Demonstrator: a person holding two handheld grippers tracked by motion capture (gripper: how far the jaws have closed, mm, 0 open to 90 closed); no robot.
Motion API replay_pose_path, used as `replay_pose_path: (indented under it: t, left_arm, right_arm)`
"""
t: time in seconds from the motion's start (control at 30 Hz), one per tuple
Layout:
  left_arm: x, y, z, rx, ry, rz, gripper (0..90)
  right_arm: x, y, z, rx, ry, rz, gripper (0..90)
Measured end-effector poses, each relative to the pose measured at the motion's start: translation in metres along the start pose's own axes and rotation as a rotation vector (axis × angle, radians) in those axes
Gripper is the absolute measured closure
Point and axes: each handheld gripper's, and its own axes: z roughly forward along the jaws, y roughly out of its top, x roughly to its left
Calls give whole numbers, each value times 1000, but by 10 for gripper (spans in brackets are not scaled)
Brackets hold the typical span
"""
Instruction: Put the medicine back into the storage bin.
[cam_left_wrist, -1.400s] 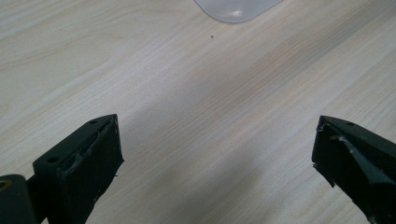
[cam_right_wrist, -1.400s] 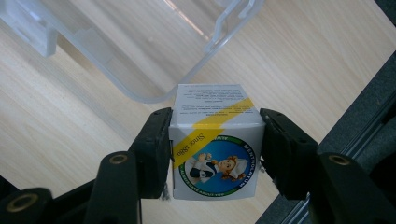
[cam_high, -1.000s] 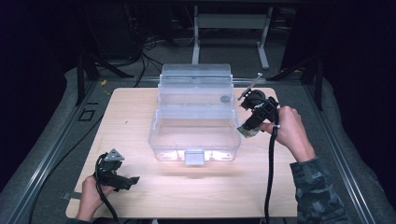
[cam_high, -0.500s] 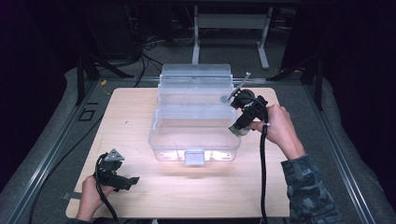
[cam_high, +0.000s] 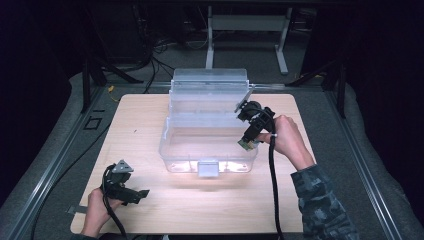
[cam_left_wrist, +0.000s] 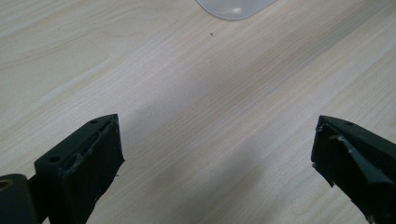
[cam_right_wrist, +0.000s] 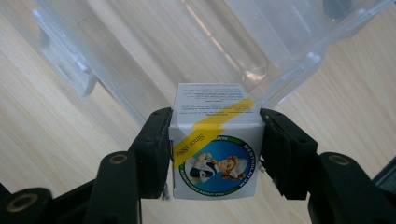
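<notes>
The right gripper (cam_high: 246, 141), clamped on the carton (cam_right_wrist: 215, 140), has moved from the table's (cam_high: 150, 125) right edge over the bin (cam_high: 210, 150), nearly ready to drop it in; left gripper (cam_high: 142, 192) rests with jaws apart.

The bench (cam_high: 150, 125) is pale wood-grain laminate, smooth and matt. On it stands a clear plastic bin (cam_high: 210, 150), glossy and catching highlights (its walls slightly milky). The small box (cam_right_wrist: 215, 140) is white printed cardboard with a smooth yellow stripe. The jaws are matt black plastic with scuffed, rough edges. The sleeve (cam_high: 322, 200) is patterned cloth.
</notes>
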Motion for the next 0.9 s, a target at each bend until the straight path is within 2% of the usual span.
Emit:
replay_pose_path:
  t: [0.1, 0.4, 0.5, 0.63, 0.9]
  left_arm:
    - [0, 0, 0, 3, 1, 0, 24]
    - [0, 0, 0, 4, -1, -1, 26]
    - [0, 0, 0, 5, 0, -5, 29]
    - [0, 0, 1, 7, -2, -4, 34]
    - [0, 0, 1, 10, -2, -3, 34]
  right_arm:
    - [1, 2, 12, 21, 0, -4, 463]
    - [1, 3, 30, 43, 20, 3, 463]
    - [1, 3, 36, 58, 11, -2, 463]
    - [0, 2, 45, 61, 31, 7, 463]
    - [-2, 2, 54, 74, 45, 4, 463]
